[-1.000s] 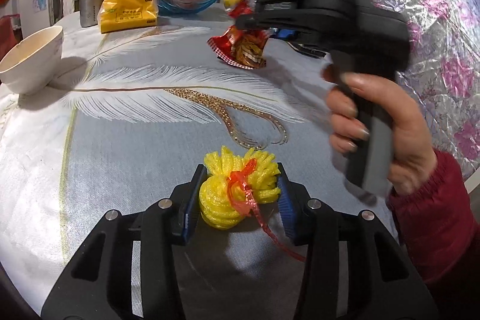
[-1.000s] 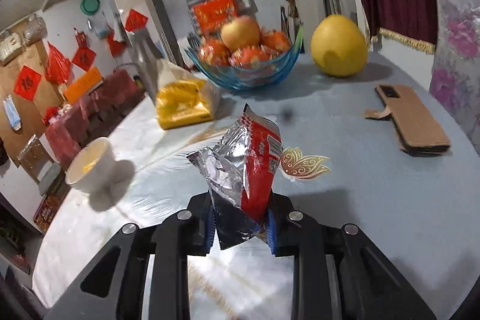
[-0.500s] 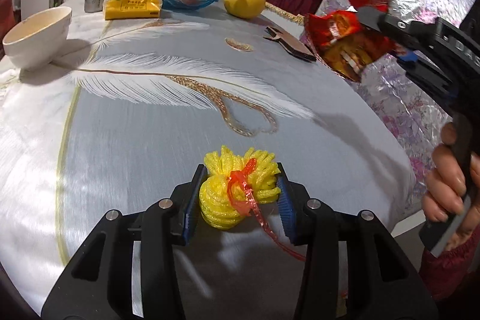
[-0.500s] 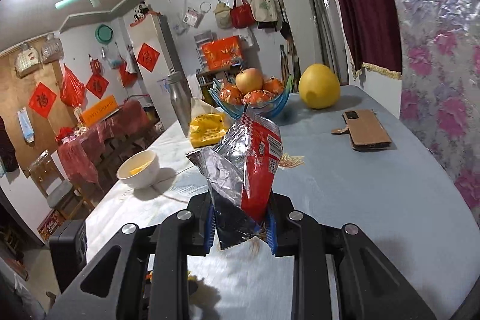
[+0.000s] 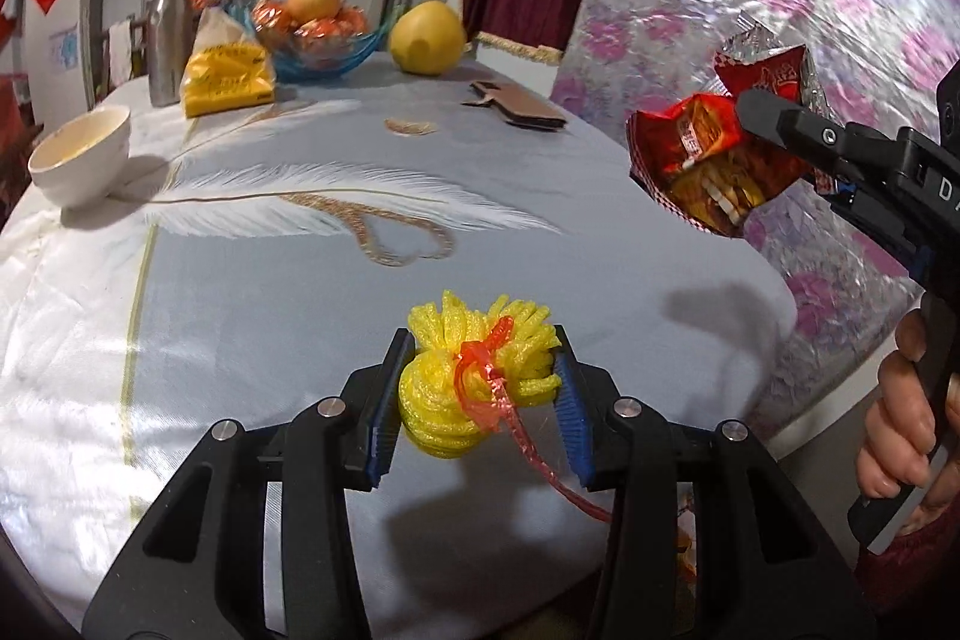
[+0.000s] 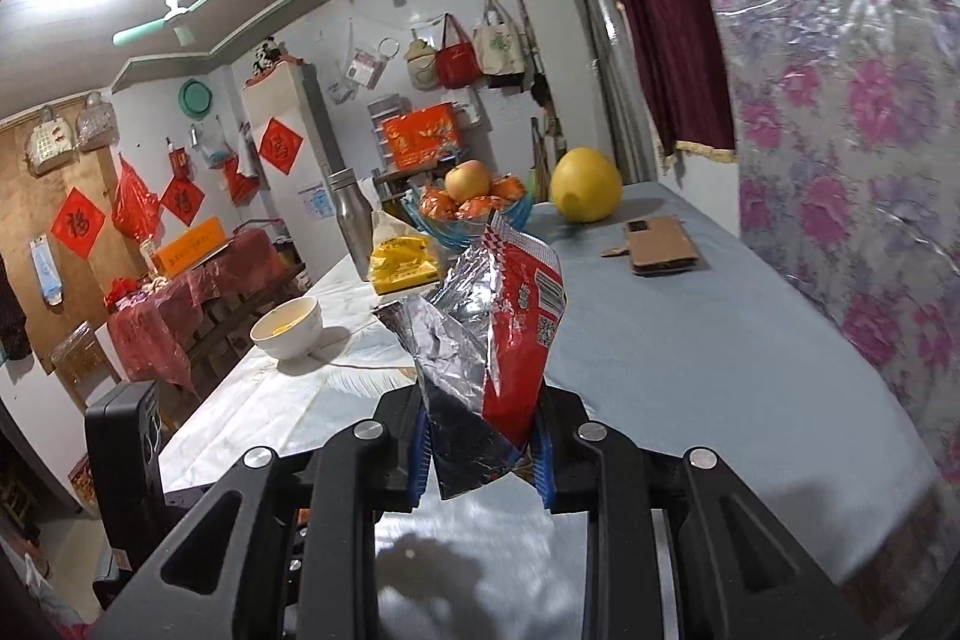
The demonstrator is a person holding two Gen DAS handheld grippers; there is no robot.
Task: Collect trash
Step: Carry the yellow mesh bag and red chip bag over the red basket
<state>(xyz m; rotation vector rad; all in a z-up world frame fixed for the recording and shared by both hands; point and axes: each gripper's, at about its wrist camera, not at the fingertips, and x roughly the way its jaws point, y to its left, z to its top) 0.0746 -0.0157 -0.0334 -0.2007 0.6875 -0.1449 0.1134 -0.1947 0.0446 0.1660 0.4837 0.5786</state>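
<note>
Both pieces of trash are being carried off the worktop (image 5: 240, 280): the left gripper (image 5: 477, 394) is clamping the yellow foam net (image 5: 444, 400) between its fingers, the right gripper (image 6: 483, 436) is pinching the red snack wrapper (image 6: 516, 316), and the next move is probably reaching a bin, which neither view is showing; only the left view is showing the right hand (image 5: 906, 430).

right gripper (image 5: 765, 115) has swung off the counter (image 5: 300, 280) middle out past its right edge, carrying the red snack wrapper (image 5: 714, 160) up and clear of the surface. right wrist view now sits higher and farther back, so more counter and room show. left gripper (image 5: 477, 388) and the yellow foam net (image 5: 474, 382) have lifted slightly and pulled back toward the near edge.
</note>
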